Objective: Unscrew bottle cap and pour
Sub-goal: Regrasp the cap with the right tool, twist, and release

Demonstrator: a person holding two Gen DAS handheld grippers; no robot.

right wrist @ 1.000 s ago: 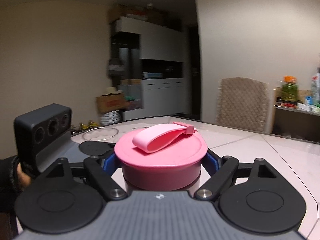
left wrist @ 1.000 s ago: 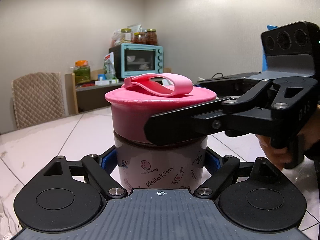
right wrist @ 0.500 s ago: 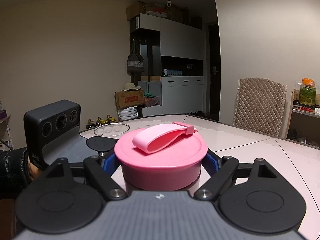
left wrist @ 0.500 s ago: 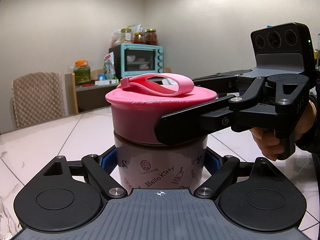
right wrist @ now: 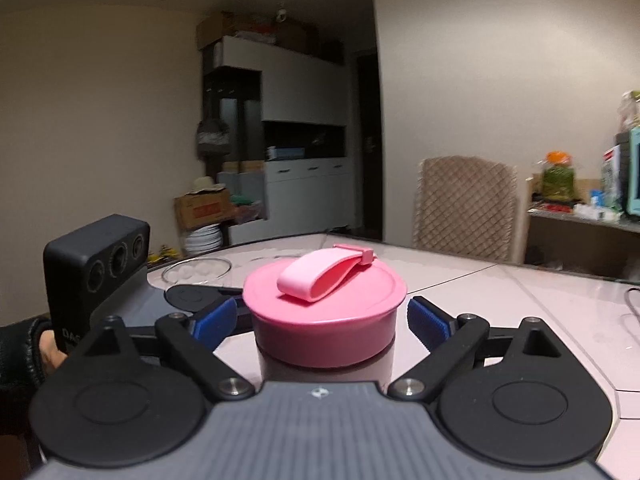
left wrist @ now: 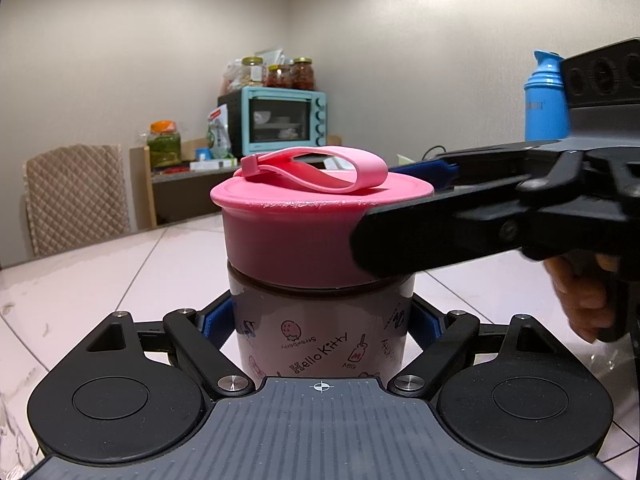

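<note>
Grippers come at the bottle from two sides, both pointing slightly downward. Your left gripper (left wrist: pixel 320 320) sits low, its blue pads (left wrist: pixel 218 318) pressed against the bottle (left wrist: pixel 320 344) on either side of the printed body, so it is clamped on the bottle below the cap. Your right gripper (right wrist: pixel 326 320) reaches in at cap height; its jaws have just been opening, and the right wrist view shows its blue pads (right wrist: pixel 428 322) standing clear of the pink cap (right wrist: pixel 324 320) on both sides, with the cap between them but not pinched. From the left wrist view, one black finger of that gripper crosses in front of the cap's right side, and your hand (left wrist: pixel 580 300) shows behind the handle at the far right, somewhat blurred.

The bottle stands upright on the pale tiled table (left wrist: pixel 100 280). Its body is pale with small cartoon prints and lettering. The cap is broad, deep pink, flat-topped, with a lighter pink carry loop (left wrist: pixel 320 170) lying across it. The cap sits on the bottle, a dark seam showing where it meets the body.

Behind, a glass bowl (right wrist: pixel 196 270) rests on the table.
</note>
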